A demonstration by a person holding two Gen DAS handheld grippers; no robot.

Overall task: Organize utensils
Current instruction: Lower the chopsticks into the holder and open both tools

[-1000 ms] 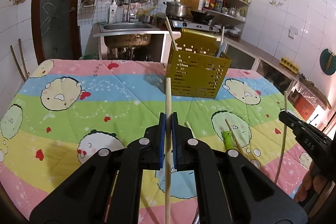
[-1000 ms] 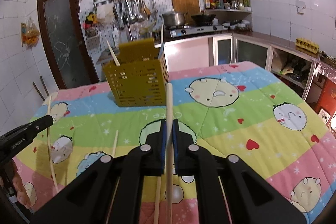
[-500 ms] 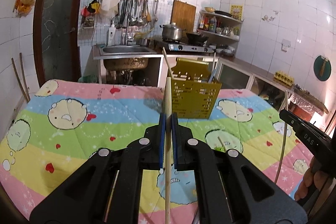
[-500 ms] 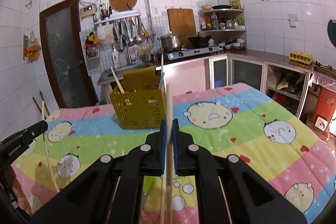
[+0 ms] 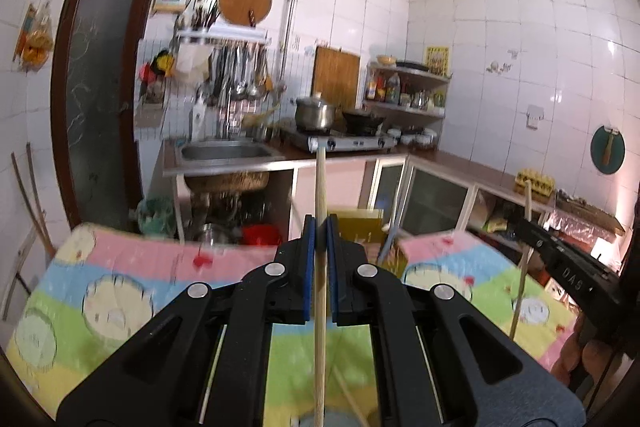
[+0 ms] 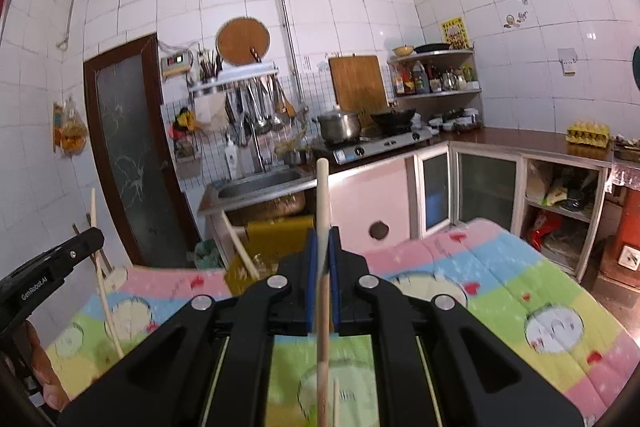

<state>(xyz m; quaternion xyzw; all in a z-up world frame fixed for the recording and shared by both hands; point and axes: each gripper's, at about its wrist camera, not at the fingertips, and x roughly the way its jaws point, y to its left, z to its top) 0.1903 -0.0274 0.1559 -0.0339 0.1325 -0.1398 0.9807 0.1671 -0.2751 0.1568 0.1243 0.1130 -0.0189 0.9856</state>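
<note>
Between the blue pads of the left gripper [image 5: 320,233] a wooden chopstick [image 5: 320,187] is pinched, standing upright with its tip well above the fingertips and its lower length running down between the black arms. The right gripper [image 6: 322,247] pinches a second wooden chopstick [image 6: 322,203] the same way, upright between its blue pads. Just beyond and below the left gripper's fingertips sits the yellow utensil basket [image 5: 360,223], largely hidden behind the jaws; from the right gripper it shows a little to the left of the fingertips [image 6: 276,239], with another chopstick [image 6: 240,247] leaning out of it. Under both grippers lies the cartoon-print quilt [image 6: 500,267] in pink, blue, green and yellow bands. Beyond the quilt stands a steel sink [image 6: 256,187], and to its right a gas stove [image 6: 384,143] carrying a pot [image 6: 338,125].
</note>
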